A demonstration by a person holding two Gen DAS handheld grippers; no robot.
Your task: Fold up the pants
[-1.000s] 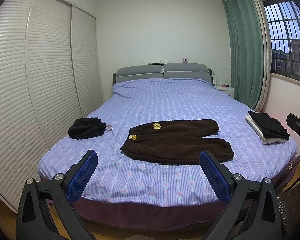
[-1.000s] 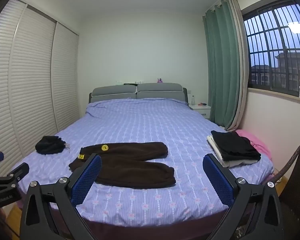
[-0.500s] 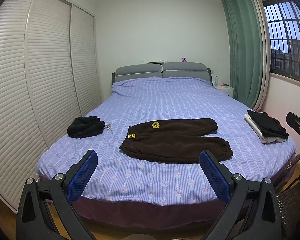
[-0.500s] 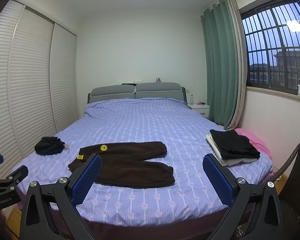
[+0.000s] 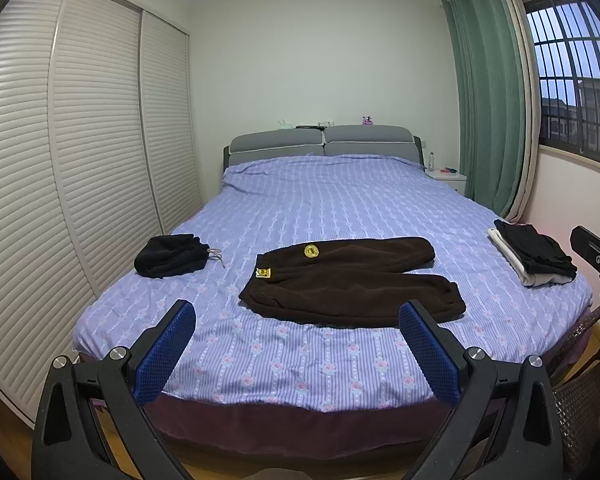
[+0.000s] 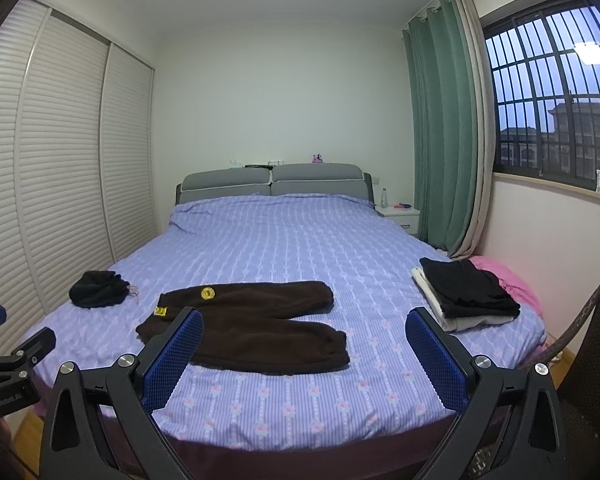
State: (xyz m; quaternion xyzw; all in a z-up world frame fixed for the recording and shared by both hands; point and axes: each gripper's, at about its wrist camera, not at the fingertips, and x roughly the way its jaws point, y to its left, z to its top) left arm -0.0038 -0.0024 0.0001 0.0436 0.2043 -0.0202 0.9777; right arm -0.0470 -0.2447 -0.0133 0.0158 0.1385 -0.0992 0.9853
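purple bed (image 5: 340, 208), brown pants (image 5: 352, 280) flat, beyond both grippers' released, empty jaws

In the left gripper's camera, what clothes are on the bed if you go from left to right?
Crumpled black garment → brown pants lying flat → folded stack of black and white clothes.

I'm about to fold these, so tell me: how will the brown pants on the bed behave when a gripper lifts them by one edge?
The brown pants look like thick fleece lying limp on the bed, so they will probably droop, not hold shape. The separate legs may swing apart. The fuzzy surface likely grips well rather than slipping.
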